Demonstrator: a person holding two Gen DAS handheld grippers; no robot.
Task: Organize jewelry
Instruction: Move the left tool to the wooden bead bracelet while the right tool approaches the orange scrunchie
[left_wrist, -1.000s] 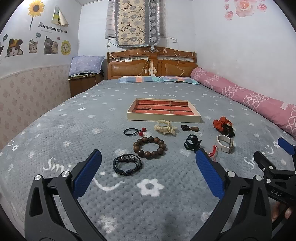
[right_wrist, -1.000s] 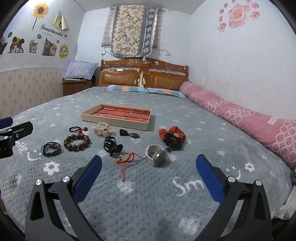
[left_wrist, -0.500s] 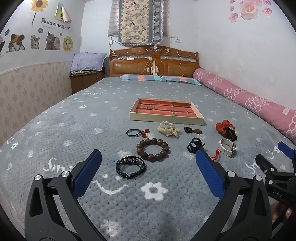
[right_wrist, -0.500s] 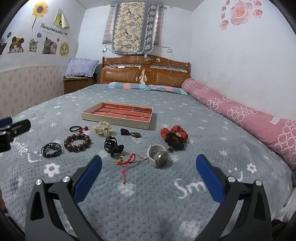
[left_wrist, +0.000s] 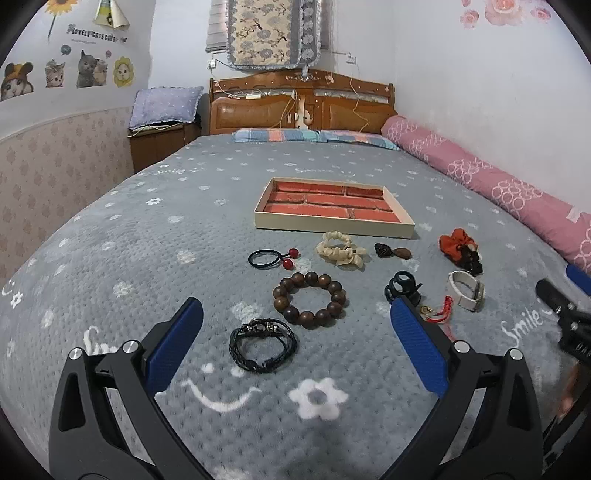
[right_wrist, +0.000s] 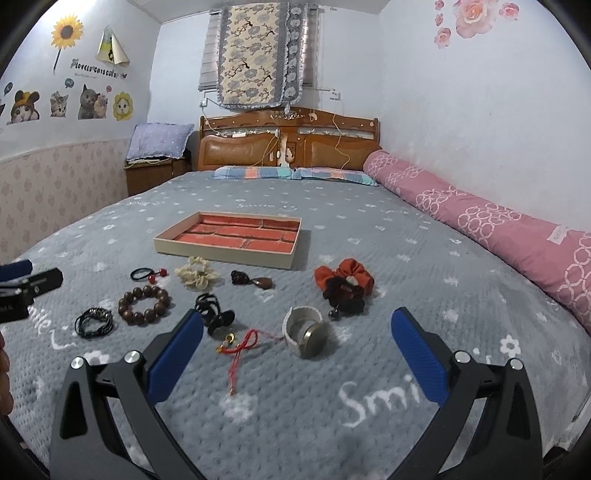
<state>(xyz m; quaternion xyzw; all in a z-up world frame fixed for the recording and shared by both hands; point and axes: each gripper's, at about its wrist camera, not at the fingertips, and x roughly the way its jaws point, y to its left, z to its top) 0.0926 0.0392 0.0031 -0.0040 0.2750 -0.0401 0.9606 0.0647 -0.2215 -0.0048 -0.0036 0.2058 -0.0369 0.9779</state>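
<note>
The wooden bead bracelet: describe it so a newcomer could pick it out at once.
On the grey bedspread, in front of the red-lined tray, jewelry lies scattered. The wooden bead bracelet lies left of centre: large round brown beads, unlike the thin black braided bracelet nearer the camera.

A grey blanket is covering the bed, a pink bolster is lying along the right wall, striped pillows are resting beside the wooden headboard, and cat stickers are decorating the left wall.

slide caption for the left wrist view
Open left gripper hovers over black cord bracelet and wooden bead bracelet; tray empty.
</note>
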